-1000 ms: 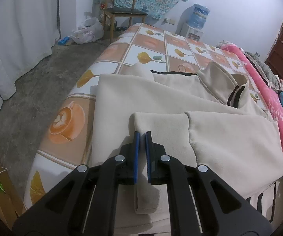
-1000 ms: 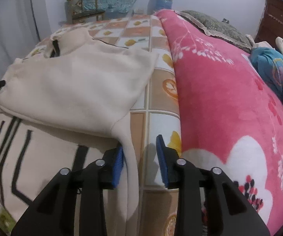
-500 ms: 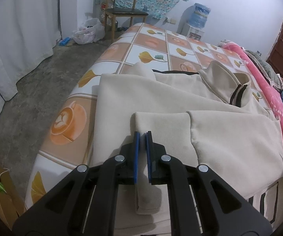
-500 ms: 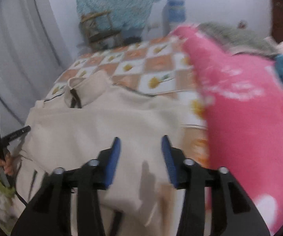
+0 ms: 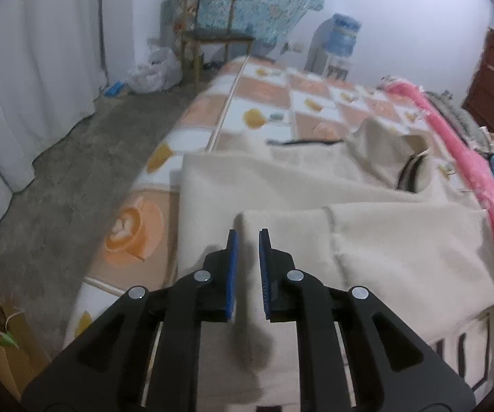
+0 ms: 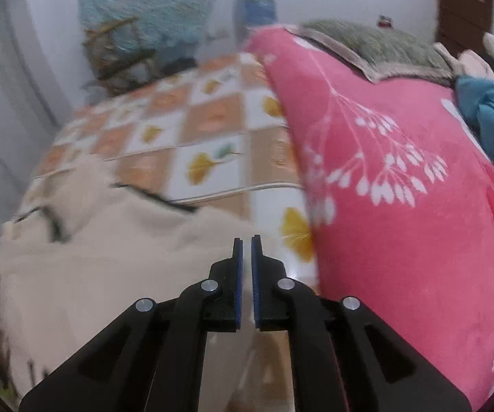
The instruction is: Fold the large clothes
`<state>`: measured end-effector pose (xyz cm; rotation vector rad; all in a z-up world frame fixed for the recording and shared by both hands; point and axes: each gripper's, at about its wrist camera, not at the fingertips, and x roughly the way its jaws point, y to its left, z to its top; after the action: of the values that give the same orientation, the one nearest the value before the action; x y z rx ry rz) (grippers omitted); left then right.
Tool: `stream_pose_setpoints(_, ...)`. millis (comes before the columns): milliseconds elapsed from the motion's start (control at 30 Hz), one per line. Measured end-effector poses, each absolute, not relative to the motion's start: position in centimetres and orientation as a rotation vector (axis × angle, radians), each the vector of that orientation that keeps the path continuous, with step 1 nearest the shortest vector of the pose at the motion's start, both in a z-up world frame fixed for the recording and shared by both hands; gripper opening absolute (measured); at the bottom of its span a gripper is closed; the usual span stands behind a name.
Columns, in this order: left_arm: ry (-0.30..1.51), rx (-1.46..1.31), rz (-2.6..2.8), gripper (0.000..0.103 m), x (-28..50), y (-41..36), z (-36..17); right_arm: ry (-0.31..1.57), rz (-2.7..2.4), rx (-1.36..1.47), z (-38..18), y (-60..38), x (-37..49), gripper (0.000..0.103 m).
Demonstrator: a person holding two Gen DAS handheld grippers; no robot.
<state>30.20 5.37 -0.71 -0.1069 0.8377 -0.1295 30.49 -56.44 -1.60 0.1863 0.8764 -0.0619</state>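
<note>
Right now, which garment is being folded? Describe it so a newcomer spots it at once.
Start at the bed with the orange-and-white checked leaf-print sheet. On its near end, beside the pink floral blanket, lies the cream fleece jacket. It alone is plain cream with a dark-trimmed stand-up collar and one sleeve folded across its body.

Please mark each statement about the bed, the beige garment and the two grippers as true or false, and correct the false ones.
1. The beige garment lies on the checkered bed cover. True.
2. The left gripper clamps the sleeve firmly. False: its jaws are opening, with a visible gap and the sleeve below them.
3. The right gripper is wide open. False: its jaws are nearly together.
4. A pink blanket lies beside the garment. True.
5. The chair stands on the bed. False: it stands on the floor beyond it.
</note>
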Motion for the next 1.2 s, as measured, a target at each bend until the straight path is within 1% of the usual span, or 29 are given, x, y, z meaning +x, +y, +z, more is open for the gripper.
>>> stream_pose_setpoints(33,0.827,-0.112,-0.159,0.015,29.8,5.2,-0.1,0.868,-0.024,0.166,-1.1,-55.4,29.4,0.010)
stream_pose_setpoints(100,0.827,-0.119,-0.237,0.027,29.2,4.5,0.6,0.860,0.047,0.114,-0.5,-53.5,27.1,0.030)
stream_pose_setpoints(133,0.831,-0.120,-0.263,0.029,29.0,4.2,0.7,0.863,0.099,0.088,-0.6,-52.3,26.0,0.035)
stream_pose_setpoints(167,0.849,-0.118,-0.307,0.039,28.6,3.5,0.5,0.876,0.158,0.072,-1.0,-51.2,25.0,0.045)
stream_pose_setpoints(200,0.871,-0.112,-0.329,0.055,28.4,3.1,0.2,0.888,0.193,0.062,-1.3,-50.6,24.5,0.049)
stream_pose_setpoints(233,0.896,-0.104,-0.339,0.062,28.3,2.7,-0.3,0.902,0.222,0.036,-2.1,-49.6,23.7,0.050)
stream_pose_setpoints(267,0.938,-0.089,-0.330,0.068,28.4,2.2,-1.3,0.915,0.225,0.010,-2.9,-49.0,23.3,0.055)
stream_pose_setpoints(300,0.978,-0.068,-0.299,0.069,28.7,1.9,-2.3,0.936,0.212,-0.013,-3.8,-48.4,23.2,0.058)
stream_pose_setpoints(333,0.994,-0.057,-0.282,0.069,28.8,1.8,-2.8,0.981,0.172,-0.037,-5.3,-48.1,23.6,0.059)
stream_pose_setpoints(367,0.955,-0.044,-0.277,0.073,28.6,1.6,-2.7,1.021,0.123,-0.058,-6.6,-47.9,24.0,0.059)
stream_pose_setpoints(400,0.968,-0.040,-0.268,0.074,28.6,1.5,-2.7,1.020,0.099,-0.066,-6.9,-47.9,24.0,0.060)
stream_pose_setpoints(467,0.987,-0.049,-0.241,0.074,28.6,1.6,-2.2,1.012,0.063,-0.059,-6.2,-47.6,23.6,0.060)
stream_pose_setpoints(533,0.958,-0.054,-0.229,0.077,27.8,2.0,-1.2,0.973,0.039,-0.053,-4.6,-47.2,22.7,0.061)
stream_pose_setpoints(567,0.938,-0.048,-0.226,0.080,27.1,2.0,-0.6,0.950,0.043,-0.046,-3.9,-47.0,22.0,0.064)
stream_pose_setpoints(600,0.926,-0.041,-0.223,0.082,26.4,2.2,-0.1,0.934,0.049,-0.033,-3.4,-46.8,21.3,0.069)
stream_pose_setpoints(667,0.910,-0.029,-0.228,0.084,24.9,2.4,0.7,0.908,0.053,-0.005,-2.4,-46.3,19.4,0.074)
stream_pose_setpoints(833,0.926,-0.026,-0.251,0.086,20.9,2.4,1.4,0.935,0.050,0.046,-2.5,-45.0,14.9,0.079)
stream_pose_setpoints(933,0.944,-0.005,-0.267,0.088,18.4,1.9,0.9,0.984,0.053,0.079,-3.6,-43.8,12.3,0.080)
stream_pose_setpoints(1000,0.958,0.008,-0.283,0.089,16.8,1.5,0.3,1.011,0.055,0.082,-4.5,-43.0,11.3,0.083)
stream_pose_setpoints(1133,1.027,0.061,-0.258,0.090,15.0,0.4,-2.2,1.052,-0.015,0.006,-6.6,-41.6,10.4,0.087)
stream_pose_setpoints(1167,1.047,0.069,-0.248,0.090,14.9,0.3,-2.9,1.062,-0.029,-0.022,-7.3,-41.3,10.5,0.090)
stream_pose_setpoints(1200,1.069,0.081,-0.224,0.091,14.8,0.2,-3.8,1.074,-0.043,-0.039,-7.9,-41.1,10.6,0.095)
